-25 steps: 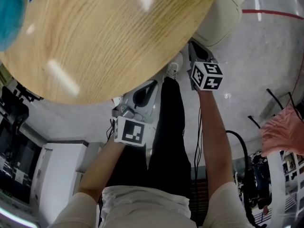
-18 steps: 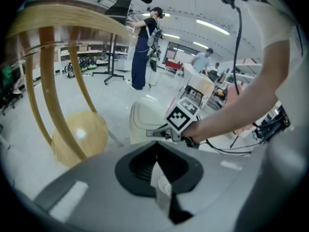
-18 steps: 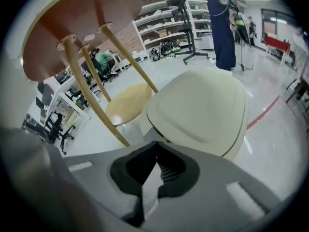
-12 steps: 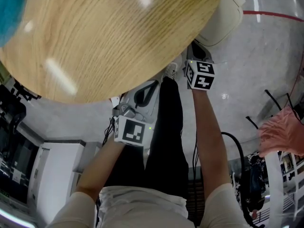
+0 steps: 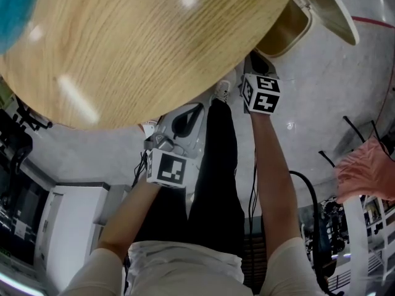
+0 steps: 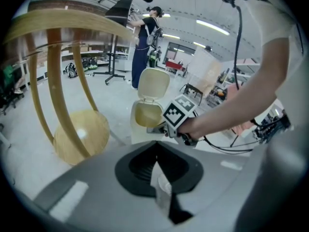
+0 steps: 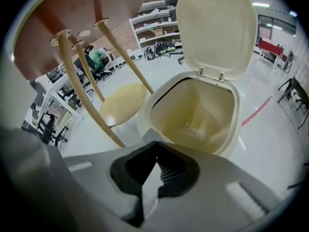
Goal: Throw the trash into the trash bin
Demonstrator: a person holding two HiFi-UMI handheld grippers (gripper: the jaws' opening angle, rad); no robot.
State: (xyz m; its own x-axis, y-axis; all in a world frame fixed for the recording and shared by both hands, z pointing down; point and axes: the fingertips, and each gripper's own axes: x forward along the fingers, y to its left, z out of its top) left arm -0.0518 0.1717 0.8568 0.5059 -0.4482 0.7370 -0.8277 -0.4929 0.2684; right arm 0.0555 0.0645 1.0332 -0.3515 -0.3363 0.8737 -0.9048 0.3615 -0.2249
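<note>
Pale grey polished floor (image 5: 345,97), open lab hall with shelving and desks behind, red line (image 5: 370,20) on the floor past the bin. Round wooden worktop (image 5: 142,48) fills the upper left of the head view. Its rim overlaps the trash bin (image 7: 193,110) at upper right.

Key relation: the bin sits straight ahead of and below the right gripper (image 7: 156,164). Lid (image 7: 217,33) is up and hinged on the far side, so the mouth faces the gripper and nothing blocks the near rim. Interior looks empty as far as visible. By my read the gripper tip is near the front rim, not yet over the mouth.

Right gripper: jaws pinched together on what looks like a thin pale scrap (image 7: 148,190); material unclear.

Left gripper (image 6: 155,161): jaws fully together too, pinching a crumpled translucent wrapper (image 6: 163,187). It sits lower centre in the head view, well back from the bin. In its own view the bin lies beyond the right hand (image 6: 193,127). Right is clearly the nearer one.

Judgement: right drops first, with a short push forward over the mouth, then open. Left needs a longer reach round the worktop edge. Thin scraps may cling to the pads or drift past the rim, so release low inside.
</note>
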